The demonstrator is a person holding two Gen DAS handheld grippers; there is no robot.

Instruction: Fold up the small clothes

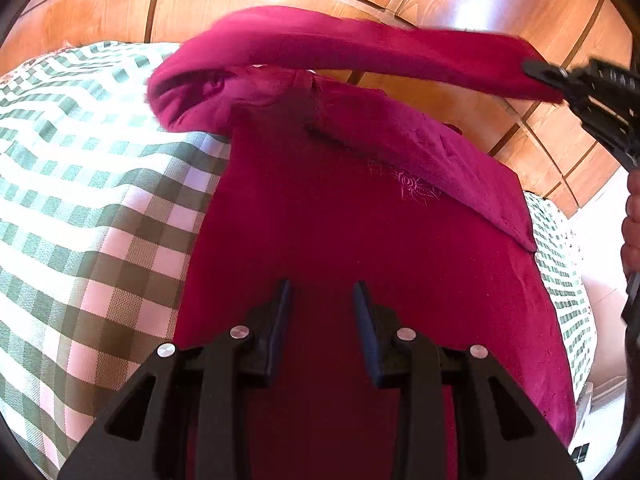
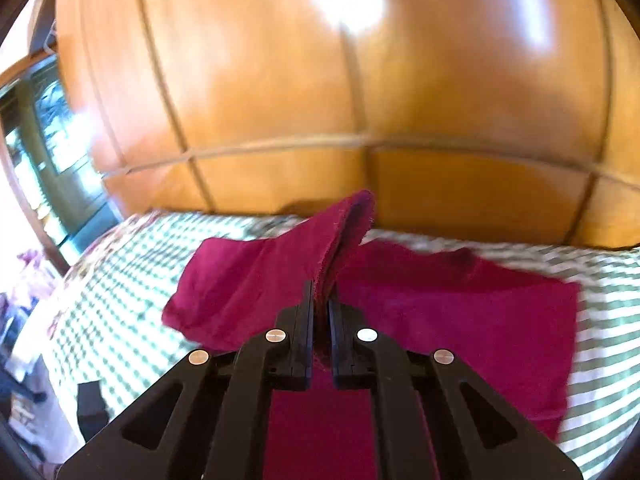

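Observation:
A dark red garment with a small embroidered flower lies flat on a green-and-white checked bedspread. My left gripper hovers low over its near part, jaws apart, with only the flat cloth showing in the gap. My right gripper is shut on a sleeve of the garment and holds it lifted above the bed. In the left wrist view the sleeve stretches across the top to the right gripper at the upper right.
Polished wooden panelling stands behind the bed. A hand shows at the right edge. A glazed door or window is at the left, with clutter and a small black object beside the bedspread.

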